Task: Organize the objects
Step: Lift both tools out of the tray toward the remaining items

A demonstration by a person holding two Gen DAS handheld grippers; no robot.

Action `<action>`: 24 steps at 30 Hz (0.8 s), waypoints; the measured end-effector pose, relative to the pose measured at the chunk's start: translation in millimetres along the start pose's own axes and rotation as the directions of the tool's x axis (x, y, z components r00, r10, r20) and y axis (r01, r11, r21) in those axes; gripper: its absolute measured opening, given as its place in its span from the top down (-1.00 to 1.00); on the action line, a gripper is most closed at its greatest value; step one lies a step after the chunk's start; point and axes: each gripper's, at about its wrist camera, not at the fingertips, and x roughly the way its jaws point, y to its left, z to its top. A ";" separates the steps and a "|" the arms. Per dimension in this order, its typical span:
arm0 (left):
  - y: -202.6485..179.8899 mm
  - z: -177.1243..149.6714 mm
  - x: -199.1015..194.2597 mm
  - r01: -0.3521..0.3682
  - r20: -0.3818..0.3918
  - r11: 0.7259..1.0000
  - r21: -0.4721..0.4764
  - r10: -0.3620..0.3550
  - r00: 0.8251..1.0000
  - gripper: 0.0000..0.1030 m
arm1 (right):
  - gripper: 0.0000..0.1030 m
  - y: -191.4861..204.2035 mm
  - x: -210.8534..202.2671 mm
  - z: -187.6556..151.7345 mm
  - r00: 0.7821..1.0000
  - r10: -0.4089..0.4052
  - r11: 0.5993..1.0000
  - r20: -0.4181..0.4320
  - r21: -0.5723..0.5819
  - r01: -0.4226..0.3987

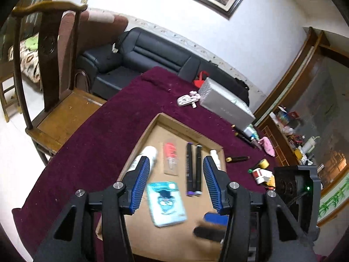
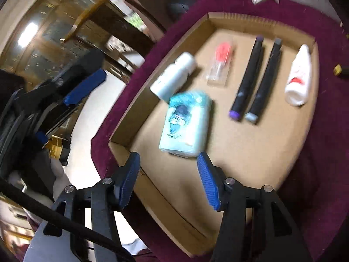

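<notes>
a: hovering both empty grippers, left gripper and right gripper, fingers spread wide. what's next?
b: fetch strays off the maroon-clothed worktop; lower gently. the shallow cardboard tray already holds a pale blue tissue pack, two black markers and white bottles.

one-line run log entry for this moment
left hand-held gripper: open, empty | right hand-held gripper: open, empty | cardboard tray: tissue pack, two markers, two bottles

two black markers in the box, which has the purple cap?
The purple-capped marker is the one nearer the red-and-clear packet; the grey-capped marker lies beside it, on the white squeeze bottle's side.
</notes>
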 end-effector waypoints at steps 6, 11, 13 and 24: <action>-50.8 5.3 -13.5 0.042 0.043 0.996 0.080 -0.046 0.998 0.05 | -0.06 -22.6 -85.5 -6.4 0.958 -0.110 0.993 0.264 -0.017 0.118; -113.8 4.3 -7.2 0.100 0.038 0.976 0.195 -0.109 0.993 0.05 | -0.80 -36.1 -163.6 -21.0 0.764 -0.262 0.949 0.590 0.015 0.314; -136.1 0.8 6.2 0.127 0.000 0.964 0.232 -0.130 0.991 0.05 | -0.80 -64.5 -177.3 -19.6 0.758 -0.274 0.957 0.592 0.089 0.276; -196.3 -11.8 112.0 0.197 -0.216 0.929 0.314 -0.133 0.967 0.05 | -0.80 -218.6 -236.5 -57.7 0.720 -0.484 0.850 0.498 0.462 0.253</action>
